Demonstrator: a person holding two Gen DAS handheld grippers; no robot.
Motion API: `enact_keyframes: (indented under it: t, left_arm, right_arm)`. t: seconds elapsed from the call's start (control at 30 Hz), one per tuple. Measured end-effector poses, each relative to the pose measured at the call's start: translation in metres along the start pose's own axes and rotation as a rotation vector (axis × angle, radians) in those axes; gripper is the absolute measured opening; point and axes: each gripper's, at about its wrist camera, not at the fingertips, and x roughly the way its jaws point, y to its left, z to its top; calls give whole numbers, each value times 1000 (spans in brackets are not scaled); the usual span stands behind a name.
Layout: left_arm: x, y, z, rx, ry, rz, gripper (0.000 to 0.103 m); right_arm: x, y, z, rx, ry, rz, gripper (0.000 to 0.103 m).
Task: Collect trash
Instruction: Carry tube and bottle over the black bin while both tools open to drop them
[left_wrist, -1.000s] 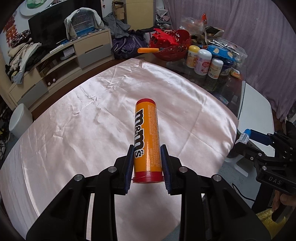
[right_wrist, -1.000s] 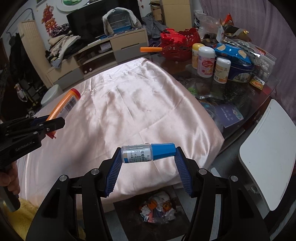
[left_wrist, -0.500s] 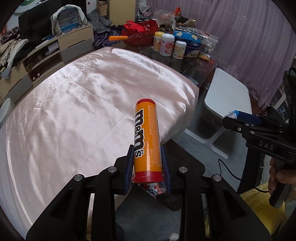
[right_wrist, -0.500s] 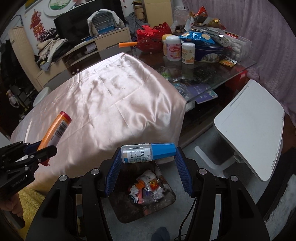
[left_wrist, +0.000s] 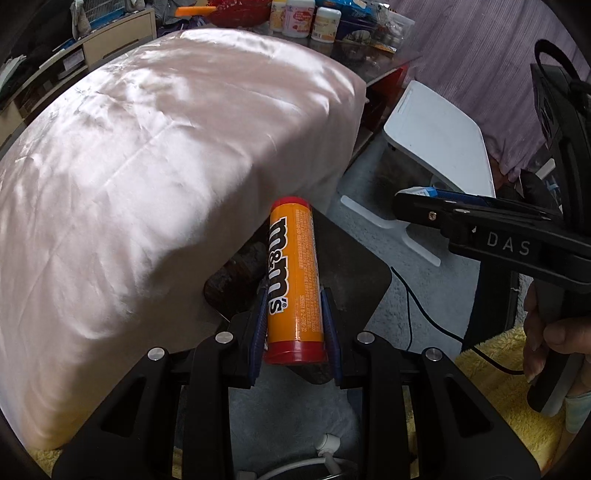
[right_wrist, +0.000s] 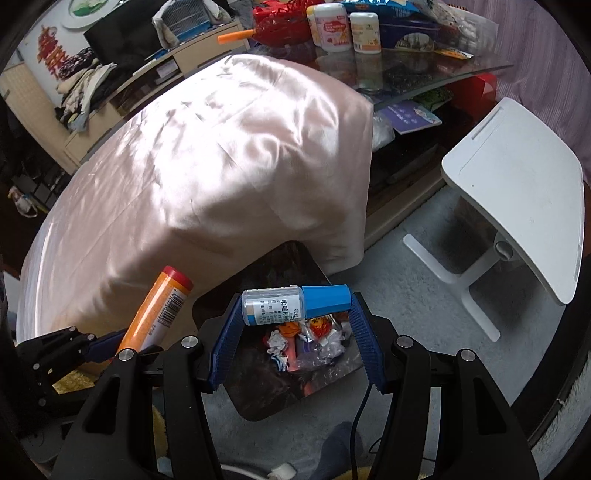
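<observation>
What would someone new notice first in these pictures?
Probably the orange candy tube, clamped upright in the left tool over the dark trash bin. Next, the small blue-capped bottle held sideways in the right tool, directly above the crumpled wrappers in that bin. Behind both, the shiny pink cloth fills the view.

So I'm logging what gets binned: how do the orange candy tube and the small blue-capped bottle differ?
The orange candy tube is long and slim; the small blue-capped bottle is short and stubby. The tube is opaque orange with red ends; the bottle is clear with a white label and a blue cap. The tube points along its hand-held gripper's fingers; the bottle lies crosswise, clamped end to end. Both are held above the dark trash bin.
</observation>
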Motion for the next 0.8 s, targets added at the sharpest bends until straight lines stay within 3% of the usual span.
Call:
enact_keyframes:
  t: [0.23,0.6,0.8]
  left_arm:
    - [43,7,-2,-52,133,-33,26]
    - [63,15,8,-73,165,-19,27]
    - [62,12,5,-76,148,-36,52]
  right_arm:
    - [20,-3,-2,-1,56,-6,58]
    - [46,2,3,-4,129,17,59]
    - [44,-3,7,27,113,15,69]
